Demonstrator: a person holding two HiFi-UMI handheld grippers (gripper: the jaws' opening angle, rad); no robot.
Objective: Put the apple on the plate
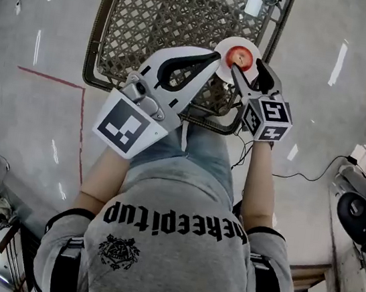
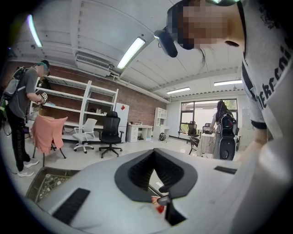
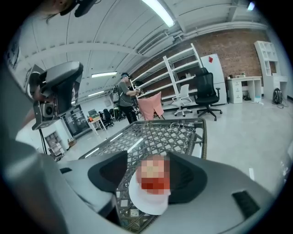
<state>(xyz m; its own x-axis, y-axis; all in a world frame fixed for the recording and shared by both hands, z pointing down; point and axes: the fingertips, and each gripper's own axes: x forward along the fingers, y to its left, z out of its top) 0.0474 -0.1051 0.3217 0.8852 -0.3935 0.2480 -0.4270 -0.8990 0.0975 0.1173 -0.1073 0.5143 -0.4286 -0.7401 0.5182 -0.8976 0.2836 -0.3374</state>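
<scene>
The red apple [image 1: 239, 57] rests on a small white plate [image 1: 222, 49] at the near right corner of the woven lattice table [image 1: 154, 16]. My right gripper [image 1: 246, 64] hovers just over it, its jaws apart on either side of the apple and not pressing it. In the right gripper view the apple [image 3: 153, 178] shows between the jaws [image 3: 149, 155], sitting on the plate [image 3: 146, 203]. My left gripper [image 1: 216, 57] is beside the plate on its left, fingertips together and empty. In the left gripper view the pads meet at the tip [image 2: 154, 151].
The table's metal rim [image 3: 201, 132] runs round the lattice top, with a small white item [image 1: 255, 3] at its far right. Cables [image 1: 314, 174] and a red tape line [image 1: 51, 77] lie on the floor. A person [image 2: 20, 123], office chairs [image 2: 111, 132] and shelving stand further off.
</scene>
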